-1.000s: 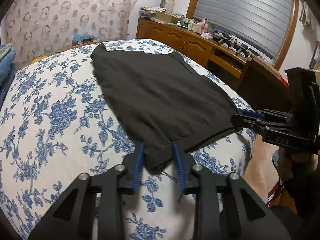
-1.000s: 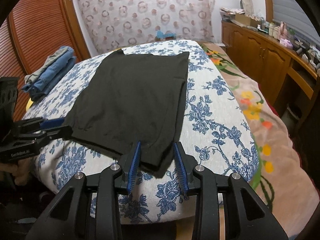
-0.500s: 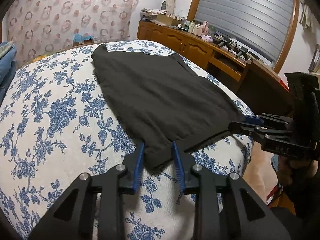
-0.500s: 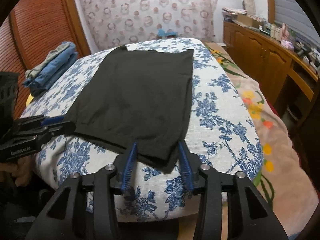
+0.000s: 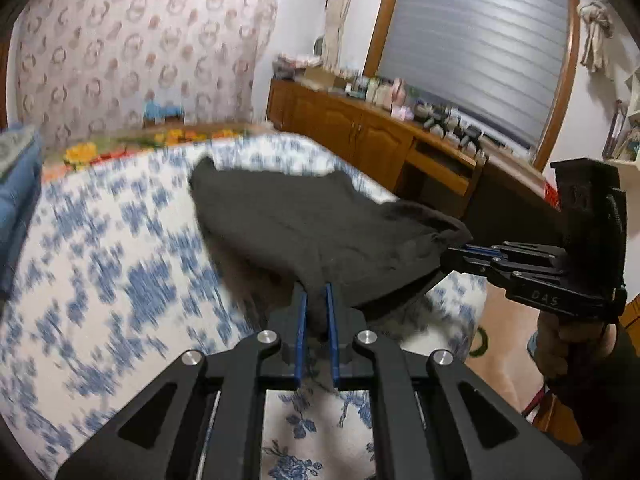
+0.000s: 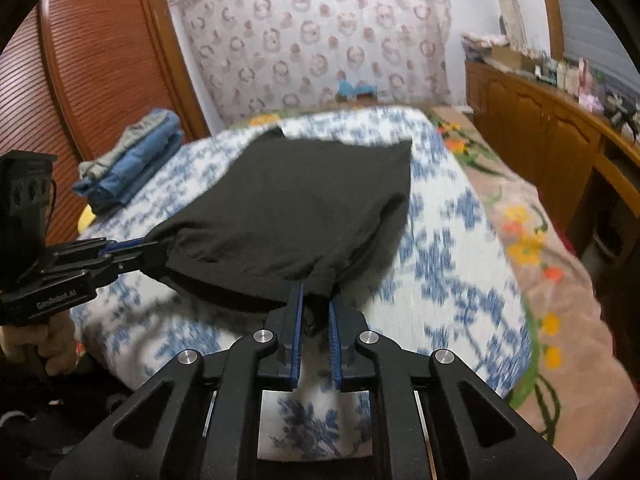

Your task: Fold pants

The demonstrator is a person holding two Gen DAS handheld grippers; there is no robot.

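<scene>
Dark grey pants (image 5: 320,220) lie lengthwise on a blue-flowered bed (image 5: 100,260), their near hem raised off the cover. My left gripper (image 5: 316,292) has its jaws closing on the hem's left corner, and the cloth is pinched between the blue pads. In the right wrist view the pants (image 6: 304,208) sag between both grips. There my right gripper (image 6: 316,292) is closing on the right corner, fabric bunched between its pads. Each gripper also shows from the side in the other view: the right gripper (image 5: 452,258) and the left gripper (image 6: 152,248), both gripping the hem.
Folded blue clothes (image 6: 132,168) are stacked at the bed's far left, beside louvred wooden doors (image 6: 80,60). A wooden sideboard (image 5: 360,132) with small items runs along the right. A flowered blanket (image 6: 532,240) covers the bed's right side. A person's hand (image 5: 560,344) holds the right gripper's handle.
Both grippers have gone from open around the hem corners to pinching them, and both have risen, lifting the near hem off the bed. The views are now blurred by motion.
</scene>
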